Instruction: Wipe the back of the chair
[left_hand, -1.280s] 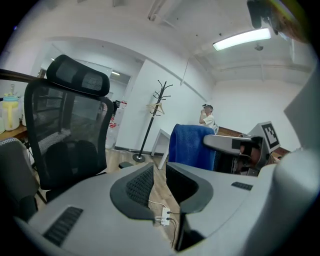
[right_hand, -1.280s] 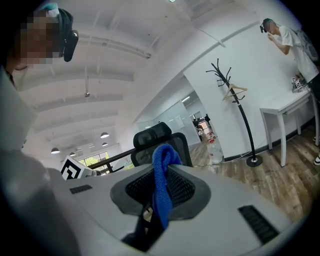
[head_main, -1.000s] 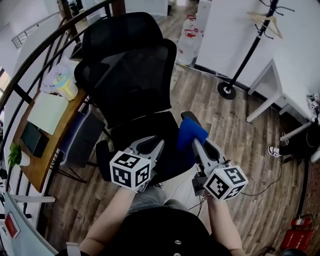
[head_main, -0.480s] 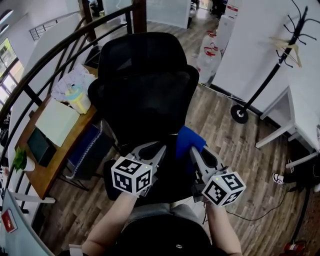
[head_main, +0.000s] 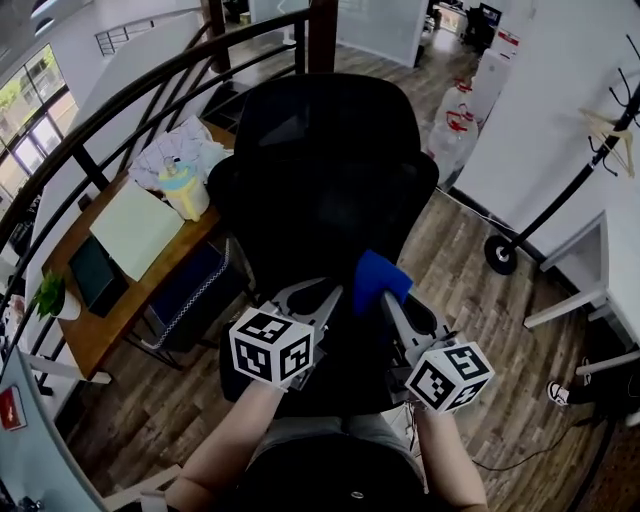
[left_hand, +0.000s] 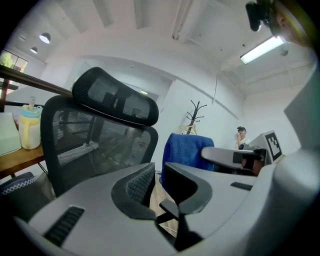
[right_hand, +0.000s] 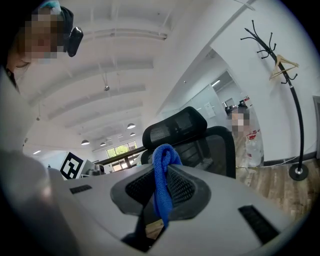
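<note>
we hold both grippers low in front of us, on the near side of the black mesh chair (head_main: 322, 190). its back and headrest (head_main: 330, 110) rise on the far side of the tools.

our right gripper (head_main: 386, 302) has its jaws clamped on a blue cloth (head_main: 378, 276). in the right gripper view the cloth is pinched between the ribbed pads, with a loop bunched above the tips and a tail hanging below. the cloth sits close to the lower right part of the chair's back, and we cannot tell whether it touches the mesh.

our left gripper (head_main: 322, 294) is just beside it on the left. its jaws are drawn together to a thin slit with nothing between them, and they point at the lower back of the chair.

left of the chair stands a wooden desk (head_main: 120, 312) carrying a pale yellow cup (head_main: 186, 192), some papers and a dark notebook (head_main: 95, 272). on the right, well apart from the chair, a black coat rack (head_main: 568, 172) stands on the wood floor (head_main: 470, 270).
</note>
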